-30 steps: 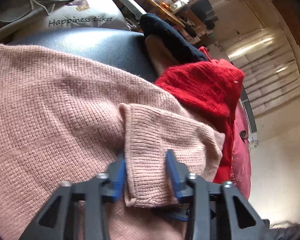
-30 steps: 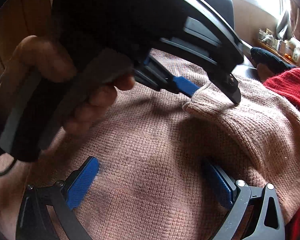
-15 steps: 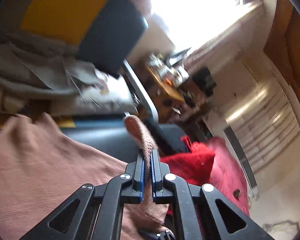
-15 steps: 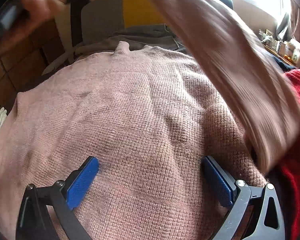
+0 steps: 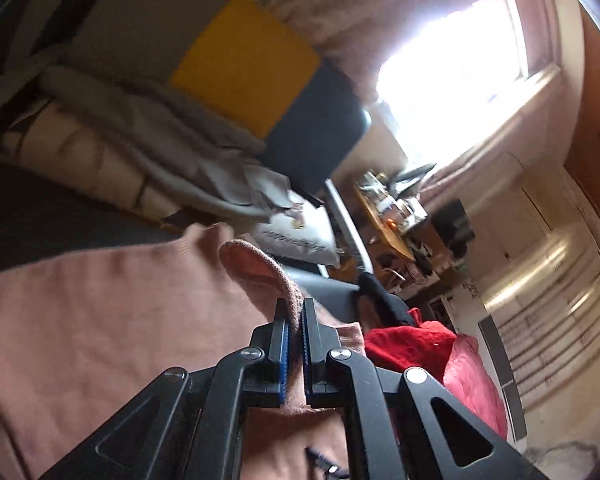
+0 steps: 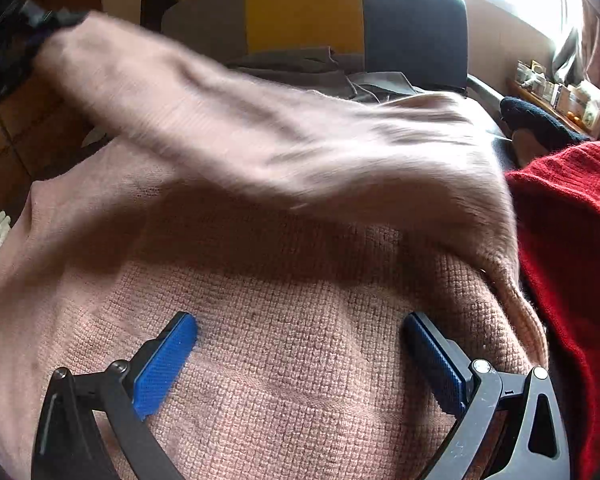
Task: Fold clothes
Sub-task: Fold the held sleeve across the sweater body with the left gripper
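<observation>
A pink knit sweater (image 6: 300,360) lies spread on a dark seat. My left gripper (image 5: 294,312) is shut on the sweater's sleeve cuff (image 5: 260,268) and holds it lifted. In the right wrist view the lifted sleeve (image 6: 260,132) stretches blurred across the sweater's body toward the upper left, where the left gripper (image 6: 28,24) shows dimly. My right gripper (image 6: 300,344) is open and empty, its blue pads (image 6: 166,364) wide apart low over the sweater's body. The sweater also shows in the left wrist view (image 5: 100,320).
A red knit garment (image 6: 568,232) lies right beside the sweater, also in the left wrist view (image 5: 412,344). A black garment (image 6: 536,118) sits behind it. A grey, yellow and dark seat back (image 6: 304,12) with grey cloth (image 6: 320,68) stands behind. A cluttered shelf (image 5: 396,216) is further back.
My left gripper shut on the sleeve cuff, lifted it and carried it leftward across the sweater's body. The right gripper has stayed open in place.
</observation>
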Demonstrator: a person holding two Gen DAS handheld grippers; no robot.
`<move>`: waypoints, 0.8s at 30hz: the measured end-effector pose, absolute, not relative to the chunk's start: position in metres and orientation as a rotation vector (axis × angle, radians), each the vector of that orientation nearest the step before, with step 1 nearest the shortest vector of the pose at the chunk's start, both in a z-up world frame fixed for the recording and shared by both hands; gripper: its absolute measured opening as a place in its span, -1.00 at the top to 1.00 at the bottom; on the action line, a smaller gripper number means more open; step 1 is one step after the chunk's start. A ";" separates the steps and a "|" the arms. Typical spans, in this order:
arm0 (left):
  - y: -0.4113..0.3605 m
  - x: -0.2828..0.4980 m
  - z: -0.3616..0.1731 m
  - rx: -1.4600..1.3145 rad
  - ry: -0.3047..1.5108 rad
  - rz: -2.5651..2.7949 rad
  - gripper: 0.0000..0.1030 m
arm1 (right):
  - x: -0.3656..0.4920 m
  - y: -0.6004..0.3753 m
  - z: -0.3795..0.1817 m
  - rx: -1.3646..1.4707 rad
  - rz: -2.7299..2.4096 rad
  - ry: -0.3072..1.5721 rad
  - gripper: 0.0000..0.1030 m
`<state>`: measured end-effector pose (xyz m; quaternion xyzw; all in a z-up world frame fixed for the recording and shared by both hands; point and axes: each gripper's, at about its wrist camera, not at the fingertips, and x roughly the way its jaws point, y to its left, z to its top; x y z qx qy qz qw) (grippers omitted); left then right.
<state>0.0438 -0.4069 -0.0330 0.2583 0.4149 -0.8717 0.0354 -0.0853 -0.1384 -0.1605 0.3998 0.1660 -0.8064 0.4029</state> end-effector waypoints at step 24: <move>-0.418 0.134 -0.182 0.930 1.568 -2.306 0.25 | -0.092 -0.127 -0.160 1.013 -2.032 0.399 -1.00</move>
